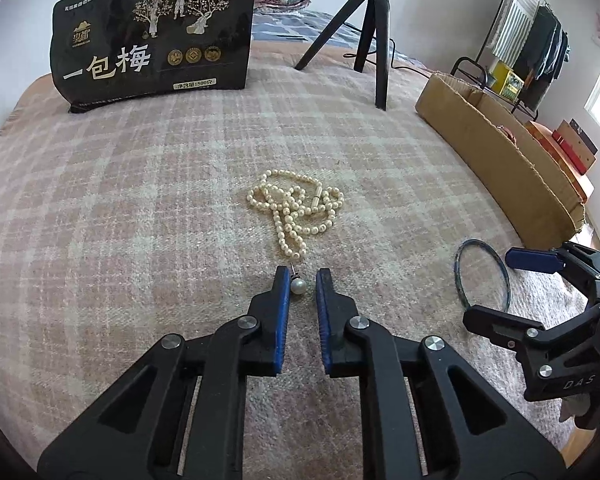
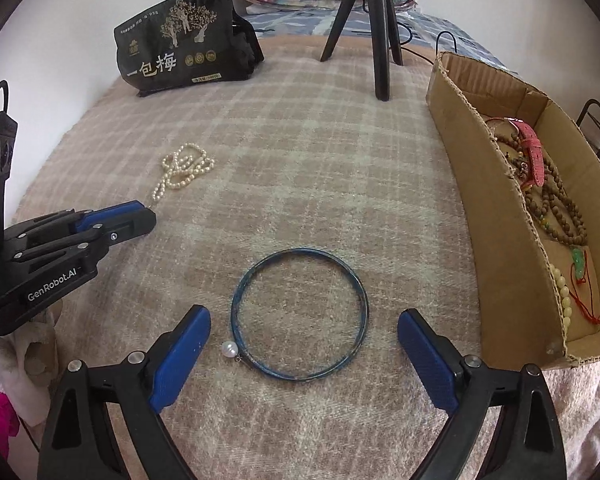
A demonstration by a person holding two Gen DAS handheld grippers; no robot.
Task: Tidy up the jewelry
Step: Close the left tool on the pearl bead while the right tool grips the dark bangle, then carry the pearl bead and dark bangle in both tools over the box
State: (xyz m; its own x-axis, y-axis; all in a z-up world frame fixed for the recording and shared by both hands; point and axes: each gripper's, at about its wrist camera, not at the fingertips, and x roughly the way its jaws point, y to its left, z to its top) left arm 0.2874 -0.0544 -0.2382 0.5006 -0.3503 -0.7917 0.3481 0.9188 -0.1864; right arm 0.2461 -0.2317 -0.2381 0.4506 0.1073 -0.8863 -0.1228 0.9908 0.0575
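A pearl earring [image 1: 298,285] lies on the plaid blanket between the tips of my left gripper [image 1: 303,285], whose jaws stand slightly apart around it without closing on it. A cream pearl necklace [image 1: 296,206] lies bunched just beyond it; it also shows in the right wrist view [image 2: 184,170]. A blue bangle [image 2: 299,314] lies flat ahead of my right gripper [image 2: 303,344], which is wide open. A second pearl earring [image 2: 229,349] rests against the bangle's near left rim. The bangle also shows in the left wrist view [image 1: 483,274].
A cardboard box [image 2: 496,216] at the right holds wooden bead strings, a pink watch and a jade pendant. A black snack bag [image 1: 156,36] and a black tripod [image 1: 374,28] stand at the back. The blanket [image 1: 140,200] covers the bed.
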